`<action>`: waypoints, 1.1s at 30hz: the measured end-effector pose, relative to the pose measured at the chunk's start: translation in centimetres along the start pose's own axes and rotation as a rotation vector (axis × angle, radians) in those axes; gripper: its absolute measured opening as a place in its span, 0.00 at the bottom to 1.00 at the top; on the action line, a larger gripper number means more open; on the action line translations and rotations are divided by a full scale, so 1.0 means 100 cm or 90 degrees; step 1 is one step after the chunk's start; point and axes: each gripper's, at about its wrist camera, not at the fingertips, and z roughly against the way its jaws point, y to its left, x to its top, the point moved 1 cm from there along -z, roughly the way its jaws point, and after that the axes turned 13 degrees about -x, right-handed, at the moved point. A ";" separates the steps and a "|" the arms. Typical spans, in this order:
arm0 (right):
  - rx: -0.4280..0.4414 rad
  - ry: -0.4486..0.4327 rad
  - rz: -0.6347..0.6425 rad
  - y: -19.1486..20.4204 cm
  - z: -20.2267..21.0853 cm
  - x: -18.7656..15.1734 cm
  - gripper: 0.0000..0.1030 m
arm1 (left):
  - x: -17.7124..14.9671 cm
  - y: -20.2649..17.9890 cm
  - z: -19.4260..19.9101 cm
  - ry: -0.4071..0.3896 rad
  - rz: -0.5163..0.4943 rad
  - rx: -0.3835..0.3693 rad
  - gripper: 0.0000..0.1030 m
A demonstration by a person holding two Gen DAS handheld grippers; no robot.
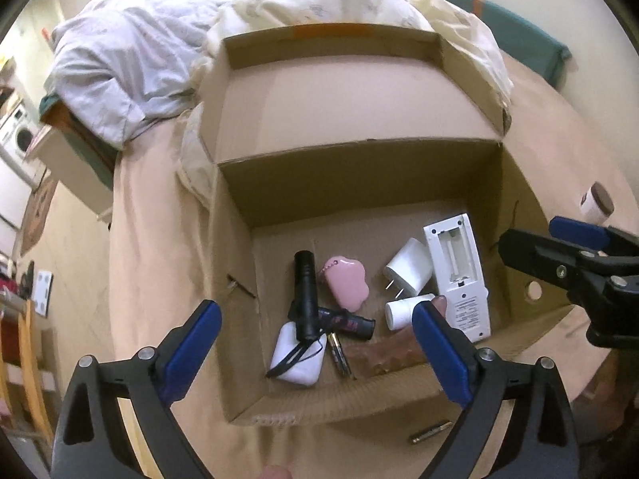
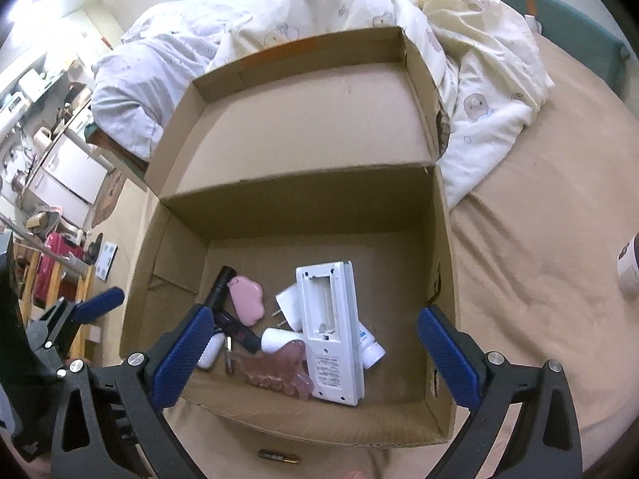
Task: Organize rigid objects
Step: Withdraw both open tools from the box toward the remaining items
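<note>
Inside the cardboard box (image 2: 443, 239) most of the haul sits already: flashlight (image 1: 305, 295), pink case (image 1: 346, 282), charger (image 1: 408, 266), white remote (image 2: 331, 331). A battery (image 2: 278, 456) and a jar (image 1: 597, 203) wait outside on the bed. Left gripper (image 1: 315, 353) and right gripper (image 2: 313, 353) hang wide, empty.

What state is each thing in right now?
Box: open, lid flap back.
Remote: in box, face down, battery bay uncovered and empty.
Flashlight: in box, lying across the white case.
Charger: in box, prongs out.
Battery: on the bed outside the box.
Jar: outside the box, capped.
Left gripper: open, empty.
Right gripper: open, empty.
</note>
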 end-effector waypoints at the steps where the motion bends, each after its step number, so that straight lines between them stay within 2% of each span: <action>1: 0.001 -0.002 0.000 0.000 0.001 0.000 1.00 | -0.001 0.002 0.002 0.000 0.007 -0.001 0.93; 8: -0.005 0.005 0.008 -0.001 0.007 -0.007 1.00 | -0.017 0.014 0.018 0.003 0.062 -0.028 0.93; 18: 0.011 0.010 0.024 0.002 0.028 -0.031 1.00 | -0.056 0.014 0.032 0.008 0.091 -0.046 0.93; 22: 0.032 0.035 0.022 0.001 0.029 -0.050 1.00 | -0.066 0.015 0.029 0.011 0.092 -0.039 0.93; 27: 0.033 0.063 0.013 -0.002 0.024 -0.071 1.00 | -0.075 0.017 0.021 0.024 0.101 -0.037 0.93; 33: 0.024 0.093 0.013 0.001 0.012 -0.081 1.00 | -0.078 0.022 0.017 0.030 0.123 -0.037 0.93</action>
